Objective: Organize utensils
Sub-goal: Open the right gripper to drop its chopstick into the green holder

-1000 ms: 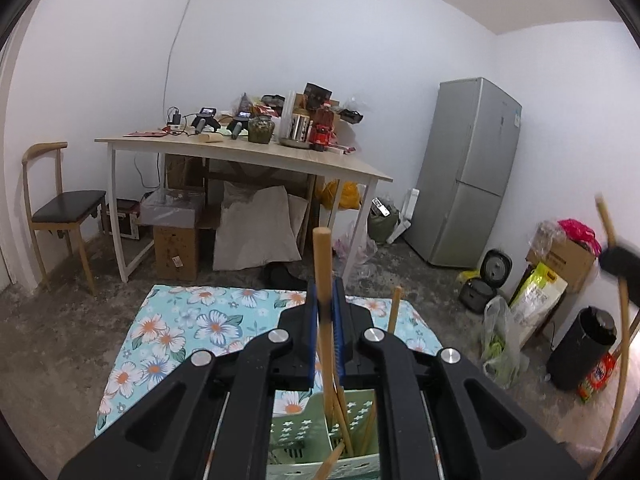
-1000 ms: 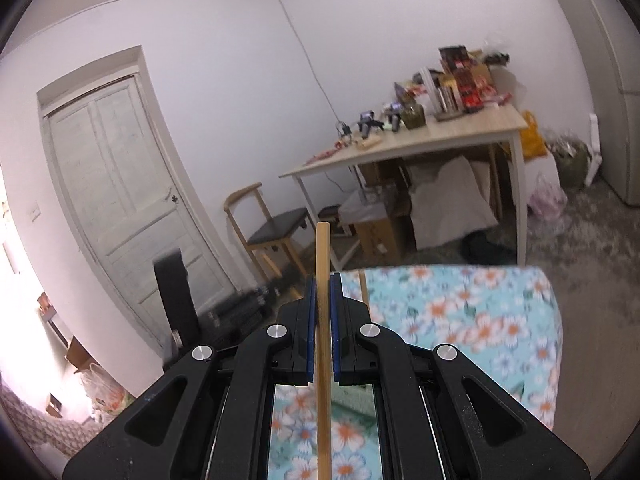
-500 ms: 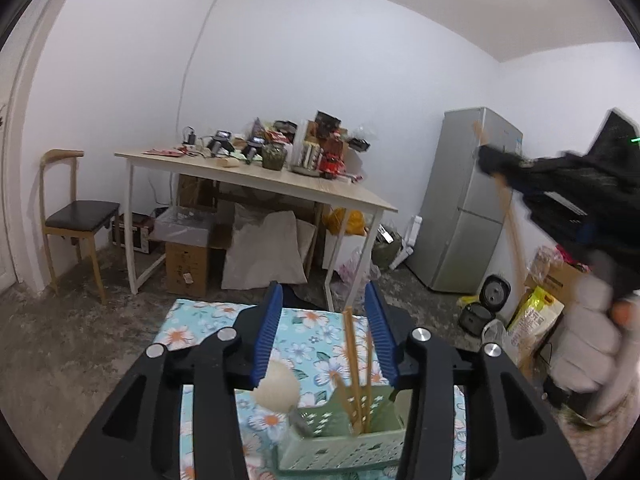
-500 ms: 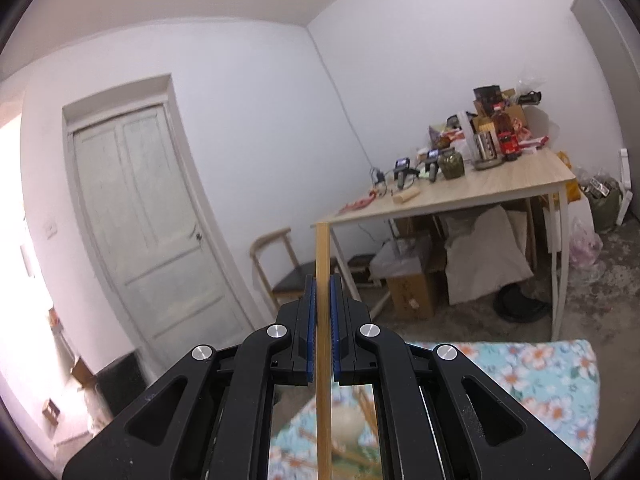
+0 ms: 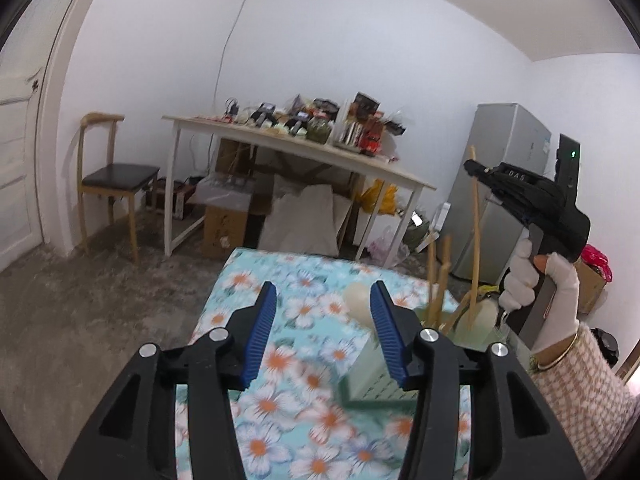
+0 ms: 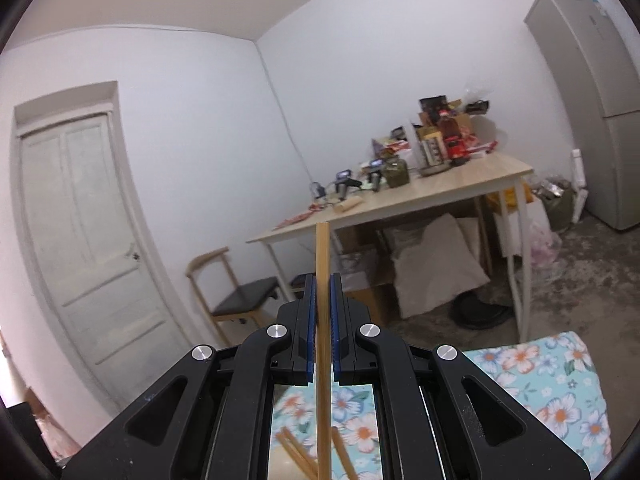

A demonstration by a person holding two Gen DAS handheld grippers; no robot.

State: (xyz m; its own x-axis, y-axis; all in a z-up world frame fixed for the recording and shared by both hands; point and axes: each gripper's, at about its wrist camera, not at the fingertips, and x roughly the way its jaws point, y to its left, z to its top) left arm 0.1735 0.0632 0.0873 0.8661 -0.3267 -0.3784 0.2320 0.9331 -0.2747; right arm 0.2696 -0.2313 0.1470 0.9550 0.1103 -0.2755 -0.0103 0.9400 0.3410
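My left gripper (image 5: 322, 304) is open and empty above the floral cloth (image 5: 288, 364), left of a pale green utensil basket (image 5: 372, 376). The basket holds several wooden chopsticks (image 5: 440, 280) standing upright and a pale spoon bowl (image 5: 358, 300). My right gripper (image 5: 474, 168) shows in the left wrist view, raised above the basket, shut on a wooden chopstick (image 5: 475, 248) that hangs down into it. In the right wrist view the right gripper (image 6: 322, 284) is shut on that chopstick (image 6: 322, 264), with more chopsticks (image 6: 296, 452) below it.
A wooden table (image 5: 304, 152) crowded with jars and boxes stands behind, with boxes and bags beneath it. A chair (image 5: 112, 176) is at the left, a grey fridge (image 5: 508, 184) at the right, and a white door (image 6: 84, 240) is on the left wall.
My left gripper let go of its chopstick, opened and drew back left of the basket. My right gripper came over the basket with its chopstick upright.
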